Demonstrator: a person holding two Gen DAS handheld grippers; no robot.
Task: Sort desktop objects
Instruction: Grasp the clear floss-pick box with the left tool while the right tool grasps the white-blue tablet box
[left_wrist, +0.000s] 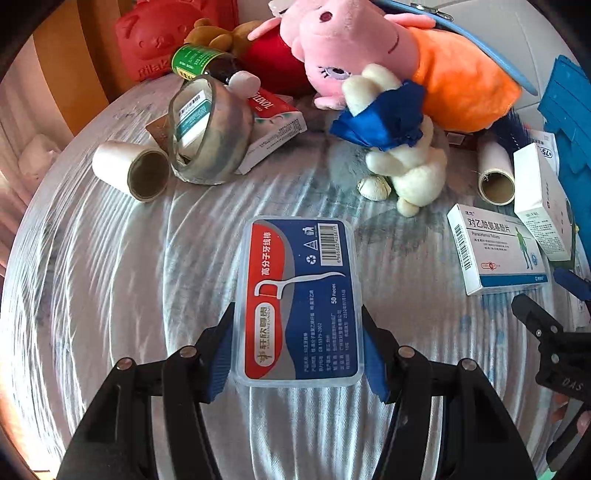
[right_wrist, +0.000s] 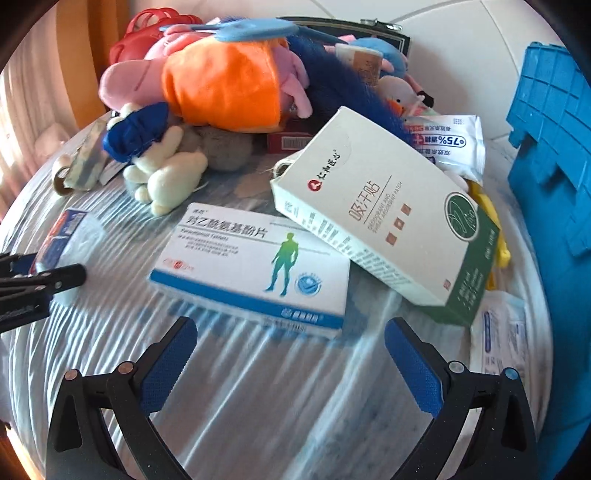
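Slippage is my main worry: the floss-pick box (left_wrist: 298, 301) is smooth clear plastic, and my left gripper (left_wrist: 299, 354) bears on it only along its near half, one blue pad against each long side. The far half juts out unsupported beyond the fingertips. If I swing quickly or tilt, I judge the box could pivot or slide out of the pads. I cannot tell from the left wrist view whether it rests on the plastic-wrapped tabletop (left_wrist: 147, 295) or is just lifted off it.

Second risk: crowding. The right gripper (right_wrist: 290, 354) hangs with jaws wide and empty, just near of the paracetamol box (right_wrist: 255, 267), which lies flat on the table between and just beyond the fingertips. The sweat-patch box (right_wrist: 384, 225) leans tilted over that box's far right corner, seemingly resting on it. Pulling the paracetamol box out would probably tip the leaning one, possibly toward the yellow item (right_wrist: 495, 221) or the wipes packet (right_wrist: 448, 142) behind. The blue crate (right_wrist: 550, 166) stands at the far right.

Third: the two tools are close. In the right wrist view the left gripper's black fingers enter at the left edge, near the paracetamol box. Moving both at once could knock them together.

Plush toys (left_wrist: 369, 55), tape roll (left_wrist: 210, 129) and paper rolls (left_wrist: 129, 170) lie far from both jaws, out of the way.
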